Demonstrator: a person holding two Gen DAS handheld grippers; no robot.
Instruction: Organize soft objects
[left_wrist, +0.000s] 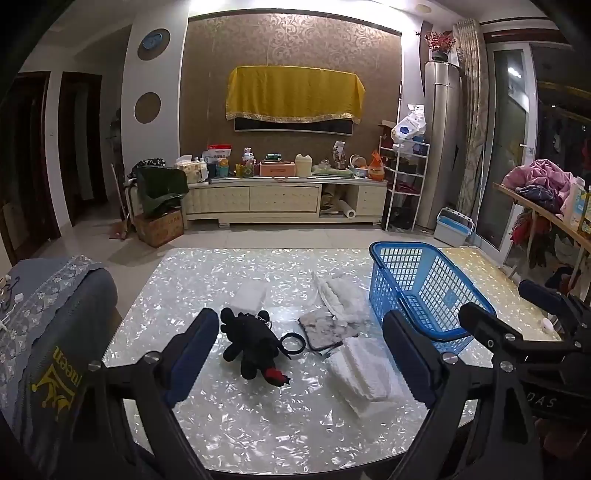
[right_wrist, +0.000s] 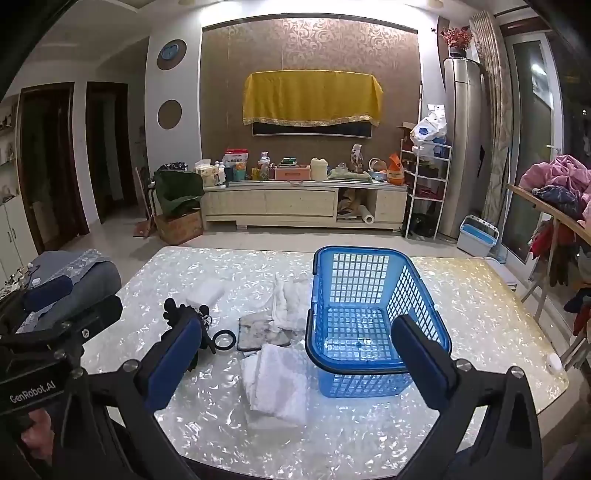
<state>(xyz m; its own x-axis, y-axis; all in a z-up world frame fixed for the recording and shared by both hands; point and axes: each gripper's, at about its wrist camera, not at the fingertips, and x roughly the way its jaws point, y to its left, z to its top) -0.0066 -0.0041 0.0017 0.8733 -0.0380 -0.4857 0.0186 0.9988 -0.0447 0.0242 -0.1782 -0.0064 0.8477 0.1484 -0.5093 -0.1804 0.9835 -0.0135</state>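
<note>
Your left gripper (left_wrist: 301, 354) hangs above the near part of the shiny table (left_wrist: 229, 417), its jaws wide apart with nothing between the pads. Just ahead of it, between the fingers as you look along them, lies the black plush toy (left_wrist: 253, 343), with a black ring (left_wrist: 293, 343) touching its right side. Right of that ring sit a grey cloth (left_wrist: 323, 328) and, nearer to you, a folded white towel (left_wrist: 364, 373); another white cloth (left_wrist: 341, 295) lies further out.

Your right gripper (right_wrist: 295, 354) is also spread fully, gripping nothing. The blue basket (right_wrist: 373, 317) stands upright just ahead of its right finger, and the folded white towel lies between its fingers, just left of the basket. A small white pad (right_wrist: 205, 291) rests further out to the left.
</note>
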